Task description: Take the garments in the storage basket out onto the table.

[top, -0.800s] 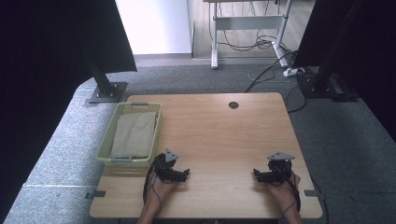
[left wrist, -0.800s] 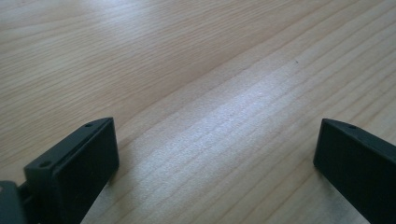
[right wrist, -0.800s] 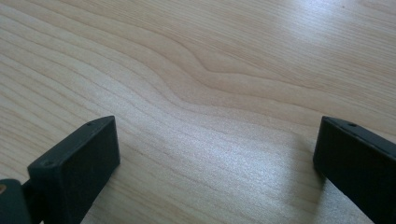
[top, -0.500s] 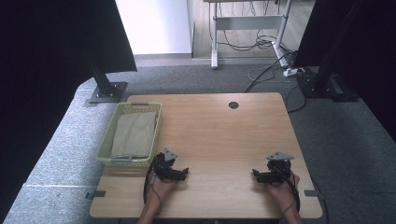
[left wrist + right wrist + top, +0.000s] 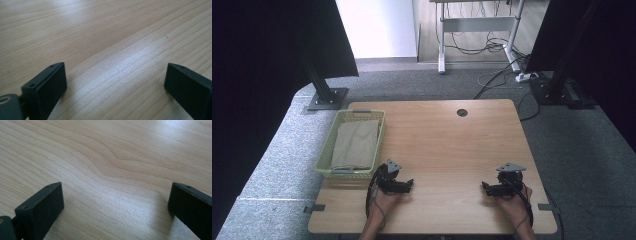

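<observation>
A pale wooden table [image 5: 447, 150]; a green basket [image 5: 326, 155] sits at its left edge

Black left gripper [image 5: 408, 184] and right gripper [image 5: 486, 187], blocky jaws, grey three-cornered plates, trailing black cables

Wooden table [image 5: 442, 145], black stands [image 5: 324, 90]

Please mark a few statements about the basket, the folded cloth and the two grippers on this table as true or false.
1. The folded cloth lies inside the green basket. True.
2. The basket stands at the table's right edge. False: it stands at the left edge.
3. The left gripper is open, with nothing between its jaws. True.
4. The right gripper grips the cloth. False: it is open over bare wood.
</observation>
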`<state>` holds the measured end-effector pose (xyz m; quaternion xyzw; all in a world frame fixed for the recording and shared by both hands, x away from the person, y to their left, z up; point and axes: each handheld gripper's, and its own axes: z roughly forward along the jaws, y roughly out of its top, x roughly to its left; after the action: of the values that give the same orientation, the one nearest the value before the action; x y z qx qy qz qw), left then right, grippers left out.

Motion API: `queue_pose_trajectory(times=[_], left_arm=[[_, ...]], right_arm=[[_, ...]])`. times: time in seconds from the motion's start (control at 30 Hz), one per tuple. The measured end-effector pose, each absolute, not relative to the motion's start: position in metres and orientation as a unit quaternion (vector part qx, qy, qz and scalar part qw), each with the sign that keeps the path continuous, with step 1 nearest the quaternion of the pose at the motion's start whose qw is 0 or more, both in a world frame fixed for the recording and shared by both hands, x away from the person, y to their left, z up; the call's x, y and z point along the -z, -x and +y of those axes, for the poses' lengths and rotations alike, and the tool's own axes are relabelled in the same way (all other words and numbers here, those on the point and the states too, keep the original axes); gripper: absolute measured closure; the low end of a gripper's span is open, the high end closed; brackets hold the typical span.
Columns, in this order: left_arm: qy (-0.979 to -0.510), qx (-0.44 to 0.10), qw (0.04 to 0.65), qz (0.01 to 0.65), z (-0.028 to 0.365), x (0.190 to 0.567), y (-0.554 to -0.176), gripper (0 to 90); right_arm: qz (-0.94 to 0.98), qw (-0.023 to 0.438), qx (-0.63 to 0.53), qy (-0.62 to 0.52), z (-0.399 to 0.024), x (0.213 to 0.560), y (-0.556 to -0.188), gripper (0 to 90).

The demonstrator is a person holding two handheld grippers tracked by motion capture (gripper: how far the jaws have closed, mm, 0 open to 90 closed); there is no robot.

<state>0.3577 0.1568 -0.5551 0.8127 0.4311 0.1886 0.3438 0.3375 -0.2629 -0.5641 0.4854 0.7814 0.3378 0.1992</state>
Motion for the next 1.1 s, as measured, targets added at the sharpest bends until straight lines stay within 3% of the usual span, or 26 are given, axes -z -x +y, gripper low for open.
queue_pose_trajectory(times=[1.1], left_arm=[[-0.816, -0.165, 0.364, 0.417, 0.154, 0.487, -0.389, 5.8]], right_arm=[[0.784, 0.197, -0.339, -0.481, -0.262, 0.564, -0.338, 0.0]])
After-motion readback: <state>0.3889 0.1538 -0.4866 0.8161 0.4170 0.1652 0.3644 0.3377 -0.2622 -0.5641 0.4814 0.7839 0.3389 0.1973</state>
